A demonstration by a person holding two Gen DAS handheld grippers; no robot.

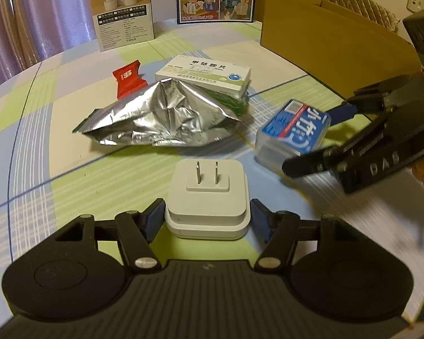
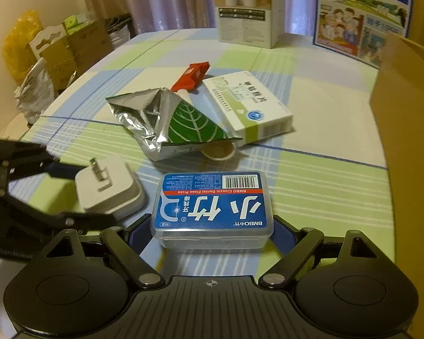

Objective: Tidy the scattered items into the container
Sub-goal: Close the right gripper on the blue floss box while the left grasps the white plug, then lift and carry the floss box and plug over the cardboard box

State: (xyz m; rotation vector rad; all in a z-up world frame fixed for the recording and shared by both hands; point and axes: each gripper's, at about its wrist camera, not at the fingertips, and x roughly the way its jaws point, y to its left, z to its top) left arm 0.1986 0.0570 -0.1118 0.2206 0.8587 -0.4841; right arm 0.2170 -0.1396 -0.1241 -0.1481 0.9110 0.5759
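The left gripper (image 1: 207, 217) pinches the white plug adapter (image 1: 207, 197); the right gripper (image 2: 212, 233) clamps the floss box (image 2: 212, 206). At two o'clock, the cardboard box (image 1: 325, 42) is cut off.

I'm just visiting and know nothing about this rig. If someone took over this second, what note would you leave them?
Left gripper: jaws closed on the white plug adapter, low over the table.
Right gripper: jaws closed on the blue floss box.
Still lying on the table: foil bag, medicine box, red sachet, and a small cup tucked beside the bag.
The cardboard container stands at the right; its inside is hidden.
Done: both grasps made.
Left: carry both items into the container, then fetch the rest.
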